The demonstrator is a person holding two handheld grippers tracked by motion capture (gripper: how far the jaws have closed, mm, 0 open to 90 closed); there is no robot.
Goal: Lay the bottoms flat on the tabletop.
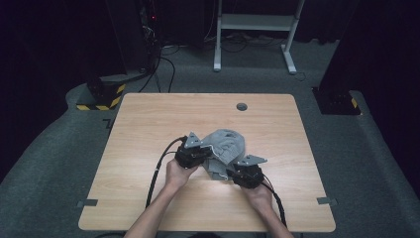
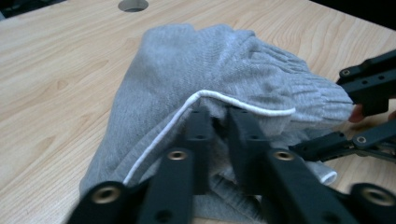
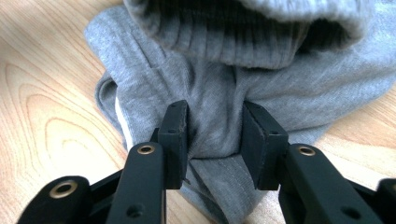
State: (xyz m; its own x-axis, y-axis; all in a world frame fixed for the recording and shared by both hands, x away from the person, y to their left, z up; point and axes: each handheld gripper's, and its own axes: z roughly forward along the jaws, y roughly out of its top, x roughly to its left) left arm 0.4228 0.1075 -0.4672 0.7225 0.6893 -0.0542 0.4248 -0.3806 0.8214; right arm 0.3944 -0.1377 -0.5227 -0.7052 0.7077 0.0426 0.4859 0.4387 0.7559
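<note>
A crumpled grey knit garment with ribbed cuffs and thin white piping lies at the middle of the wooden table. My left gripper comes at it from the left; in the left gripper view its jaws are pinched together on a fold of the garment just under the white piping. My right gripper reaches in from the lower right. In the right gripper view its pads press on a bunched ridge of the garment. The right gripper also stands beside the ribbed cuff.
A round cable hole sits near the table's far edge. Beyond the table stand a white metal frame and a yellow-and-black striped base on the grey carpet. Black cables trail from both grippers toward the near edge.
</note>
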